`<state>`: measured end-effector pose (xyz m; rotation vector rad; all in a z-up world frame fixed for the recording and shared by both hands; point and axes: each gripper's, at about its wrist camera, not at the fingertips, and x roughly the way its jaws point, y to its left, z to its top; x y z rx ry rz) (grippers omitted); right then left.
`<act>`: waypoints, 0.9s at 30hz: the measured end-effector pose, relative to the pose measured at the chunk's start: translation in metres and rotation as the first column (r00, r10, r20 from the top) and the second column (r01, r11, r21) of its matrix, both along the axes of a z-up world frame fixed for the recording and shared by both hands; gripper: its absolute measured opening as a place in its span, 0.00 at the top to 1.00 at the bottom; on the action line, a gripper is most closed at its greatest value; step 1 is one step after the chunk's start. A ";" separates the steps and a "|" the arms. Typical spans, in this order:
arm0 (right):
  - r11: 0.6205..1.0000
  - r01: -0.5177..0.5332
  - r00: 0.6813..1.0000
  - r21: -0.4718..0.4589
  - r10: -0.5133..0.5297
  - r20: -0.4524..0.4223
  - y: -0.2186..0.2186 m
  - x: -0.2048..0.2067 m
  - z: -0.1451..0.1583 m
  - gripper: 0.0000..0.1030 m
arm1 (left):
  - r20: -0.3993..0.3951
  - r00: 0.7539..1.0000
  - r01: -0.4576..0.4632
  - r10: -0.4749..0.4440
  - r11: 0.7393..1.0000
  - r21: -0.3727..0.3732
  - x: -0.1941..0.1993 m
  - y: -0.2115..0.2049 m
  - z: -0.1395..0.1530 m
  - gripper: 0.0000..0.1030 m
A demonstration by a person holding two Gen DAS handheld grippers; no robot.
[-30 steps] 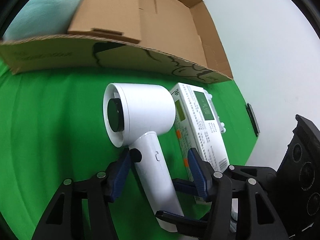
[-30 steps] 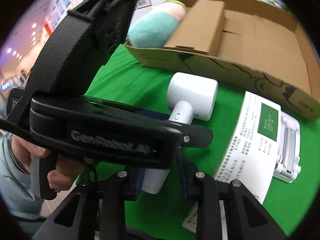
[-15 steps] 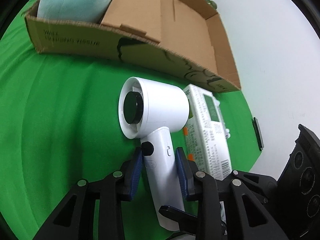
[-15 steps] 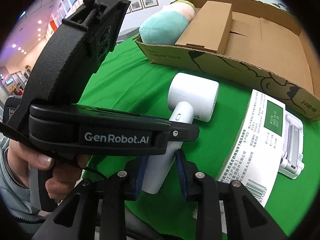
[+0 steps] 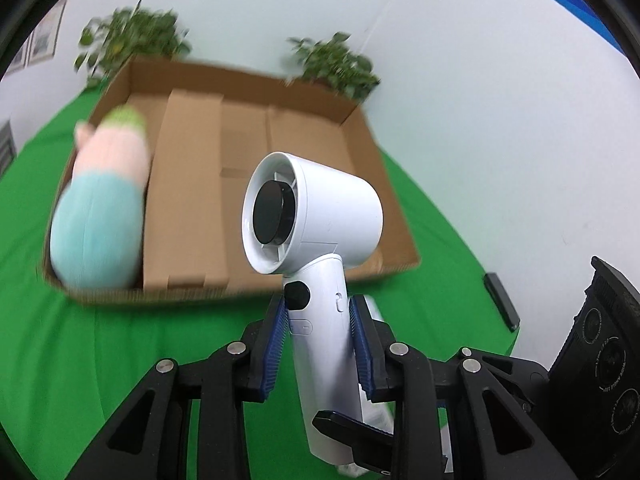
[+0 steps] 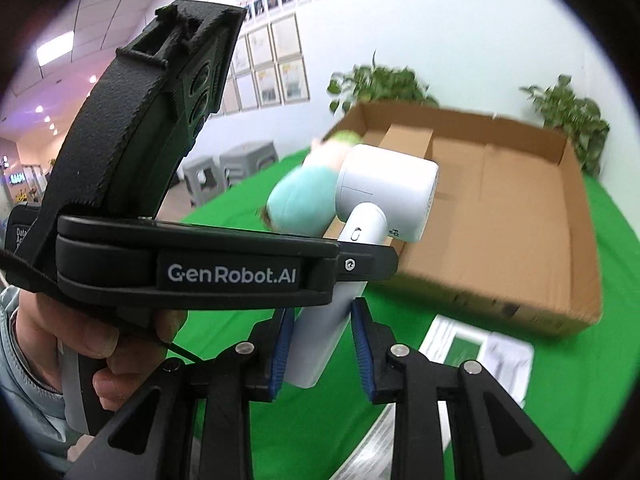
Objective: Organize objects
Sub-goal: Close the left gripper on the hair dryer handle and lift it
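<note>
Your left gripper (image 5: pixel 320 344) has its blue-padded jaws closed against both sides of the handle of the white plastic hair dryer (image 5: pixel 316 224), which stands upright at the centre of the left wrist frame, lifted clear of the green cloth-covered table (image 5: pixel 80 360). The pads sit just under the black button, high on the handle, so the heavy barrel rides above the grip.

Your right gripper (image 6: pixel 322 344) is partly open. In its own frame the lower end of the handle sits between its pads, against the left one with a gap showing at the right, so it holds nothing firmly.

The risk, as you carry on: that smooth, slightly tapered handle could twist or slide in the left pads if you swing quickly, and the blur across both frames suggests fast motion. The top-heavy barrel would tip first. Your right jaws, so close to the handle end, could also knock it.

Beyond the dryer, the shallow brown cardboard tray (image 5: pixel 360 120) fills the upper middle of the left frame, with a pastel plush toy (image 5: pixel 100 208) at its left side and a closed brown cardboard box (image 5: pixel 180 200) beside it. The free floor lies on the tray's right. A white and green printed carton (image 6: pixel 476 344) lies on the cloth at lower right of the right wrist frame.
</note>
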<state>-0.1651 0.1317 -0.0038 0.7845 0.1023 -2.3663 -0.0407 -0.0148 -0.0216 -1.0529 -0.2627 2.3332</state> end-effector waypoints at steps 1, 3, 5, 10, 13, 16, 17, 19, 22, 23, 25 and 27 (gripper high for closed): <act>1.000 0.010 1.000 -0.006 -0.010 -0.026 -0.004 0.009 0.006 0.73 | -0.026 1.000 0.005 -0.005 1.000 0.000 -0.003 0.003 0.012 0.73; 1.000 0.022 0.998 -0.018 -0.023 -0.058 -0.003 0.000 0.018 0.73 | -0.068 0.998 0.016 -0.017 1.000 -0.010 -0.008 0.009 0.030 0.73; 0.999 0.036 0.994 -0.030 -0.039 -0.099 0.006 -0.008 0.033 0.73 | -0.106 0.994 0.028 -0.030 0.999 -0.017 -0.017 0.023 0.048 0.73; 0.997 0.060 0.984 -0.058 -0.069 -0.166 0.010 -0.045 0.055 0.73 | -0.181 0.982 0.052 -0.057 0.998 -0.035 -0.043 0.048 0.094 0.73; 0.995 0.075 0.976 -0.068 -0.087 -0.201 0.018 -0.051 0.067 0.73 | -0.211 0.974 0.078 -0.082 0.997 -0.026 -0.067 0.066 0.122 0.73; 0.993 0.074 0.973 -0.088 -0.091 -0.212 0.023 -0.057 0.077 0.73 | -0.228 0.969 0.087 -0.092 0.996 -0.029 -0.083 0.071 0.143 0.73; 0.993 0.073 0.973 -0.091 -0.091 -0.212 0.024 -0.062 0.079 0.73 | -0.234 0.968 0.086 -0.092 0.996 -0.034 -0.083 0.073 0.148 0.73; 0.993 0.073 0.973 -0.090 -0.091 -0.214 0.024 -0.069 0.082 0.73 | -0.233 0.968 0.085 -0.091 0.996 -0.035 -0.094 0.072 0.154 0.73; 0.994 0.074 0.974 -0.080 -0.089 -0.208 0.021 -0.069 0.081 0.73 | -0.211 0.973 0.084 -0.088 0.996 -0.032 -0.112 0.069 0.151 0.73; 0.994 0.073 0.977 -0.080 -0.087 -0.196 0.019 -0.069 0.081 0.73 | -0.206 0.975 0.082 -0.088 0.996 -0.035 -0.117 0.070 0.150 0.73; 0.995 0.066 0.983 -0.077 -0.078 -0.166 0.018 -0.077 0.075 0.73 | -0.182 0.980 0.074 -0.080 0.997 -0.038 -0.129 0.069 0.140 0.73; 0.996 0.055 0.989 -0.070 -0.063 -0.130 0.017 -0.090 0.064 0.73 | -0.142 0.987 0.066 -0.071 0.997 -0.033 -0.136 0.065 0.116 0.73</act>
